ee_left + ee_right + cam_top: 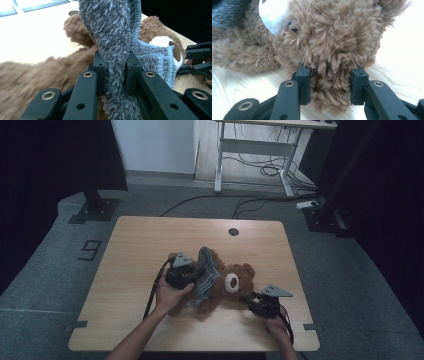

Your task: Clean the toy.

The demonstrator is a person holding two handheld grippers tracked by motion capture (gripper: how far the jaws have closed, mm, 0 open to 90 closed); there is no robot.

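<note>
A brown teddy bear [235, 282] lies on its side in the middle of the wooden table [140, 245], its white muzzle facing the near edge. A grey fuzzy knitted garment [206, 275] is draped over its body. My left gripper [192, 272] is shut on a fold of that garment [112, 37], the cloth pinched between the jaws of the left gripper [115, 72] and rising above them. My right gripper [250, 301] is at the bear's head. In the right gripper view, the right gripper [330, 85] is shut on a tuft of the bear's [332, 32] head fur.
A round cable hole [233, 231] sits near the table's far edge. Beyond the table, a white desk frame [255, 155] and loose cables [260, 170] are on the floor. A black stand base [95, 210] is at the far left.
</note>
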